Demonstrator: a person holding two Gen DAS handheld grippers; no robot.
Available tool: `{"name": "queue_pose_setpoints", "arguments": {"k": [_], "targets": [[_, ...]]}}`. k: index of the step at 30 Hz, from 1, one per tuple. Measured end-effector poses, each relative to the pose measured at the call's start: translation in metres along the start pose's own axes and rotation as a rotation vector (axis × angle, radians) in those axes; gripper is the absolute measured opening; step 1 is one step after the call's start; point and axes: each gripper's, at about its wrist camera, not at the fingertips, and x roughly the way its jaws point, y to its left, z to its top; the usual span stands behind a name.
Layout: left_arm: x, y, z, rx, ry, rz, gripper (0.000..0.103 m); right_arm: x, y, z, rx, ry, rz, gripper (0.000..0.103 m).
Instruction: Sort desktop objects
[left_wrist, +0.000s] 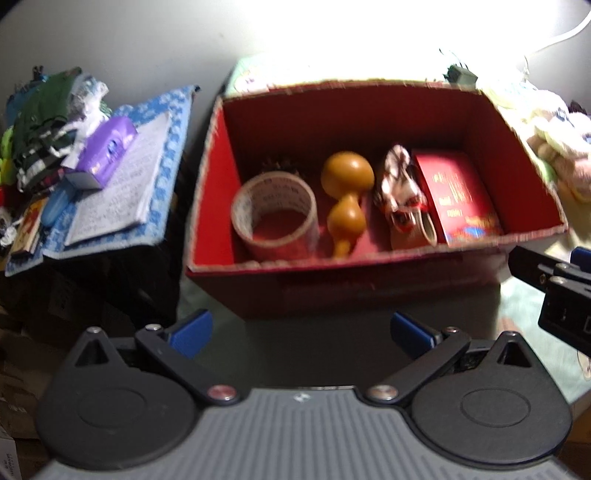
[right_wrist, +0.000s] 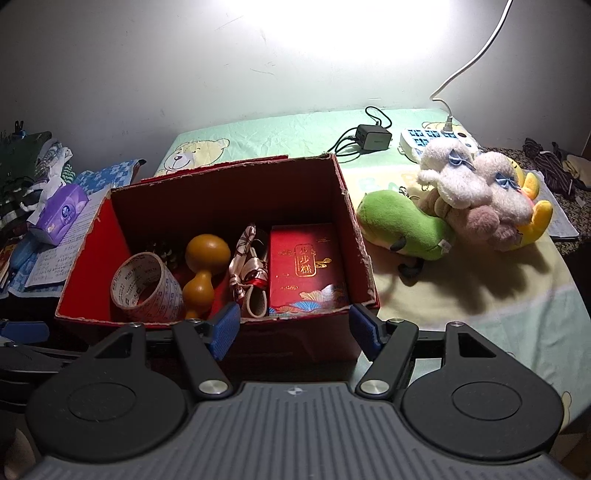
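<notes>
Both grippers (left_wrist: 301, 332) (right_wrist: 295, 330) released, empty, before the red box (right_wrist: 354, 236).
Plush toys (right_wrist: 476, 199) right of it: judged soft, light; pinch the body.

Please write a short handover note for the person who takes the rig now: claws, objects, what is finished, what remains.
Left claw: open, empty, before the red box.
Right claw: open, empty, at the box's near wall.
In the box: tape roll, wooden gourd, patterned ribbon bundle, red gift carton.
Left to sort, it seems: plush toys on the sheet right of the box. The black charger and power strip lie behind them.
</notes>
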Motion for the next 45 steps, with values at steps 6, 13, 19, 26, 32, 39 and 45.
{"name": "queue_pose_setpoints", "arguments": {"k": [6,13,19,26,32,39,45], "targets": [[0.015,-0.004,-0.009,0.004,0.065,-0.017,0.103,0.001,-0.001,-0.015,-0.007,0.035,-0.008,0.068],[0.036,-0.004,-0.02,0.003,0.139,-0.022,0.103,0.01,-0.001,-0.026,-0.014,0.078,-0.015,0.069],[0.045,0.0,-0.023,-0.005,0.174,-0.018,0.103,0.023,0.0,-0.036,-0.021,0.131,-0.013,0.069],[0.058,0.004,-0.022,0.004,0.226,-0.032,0.103,0.034,0.007,-0.04,-0.049,0.169,0.009,0.069],[0.064,0.006,-0.018,0.016,0.238,-0.018,0.103,0.043,0.01,-0.035,-0.062,0.18,0.025,0.069],[0.071,0.008,-0.015,0.033,0.263,-0.02,0.103,0.057,0.012,-0.03,-0.058,0.201,0.035,0.069],[0.064,0.002,-0.01,0.059,0.252,-0.057,0.103,0.058,0.005,-0.03,-0.044,0.201,0.02,0.069]]}}
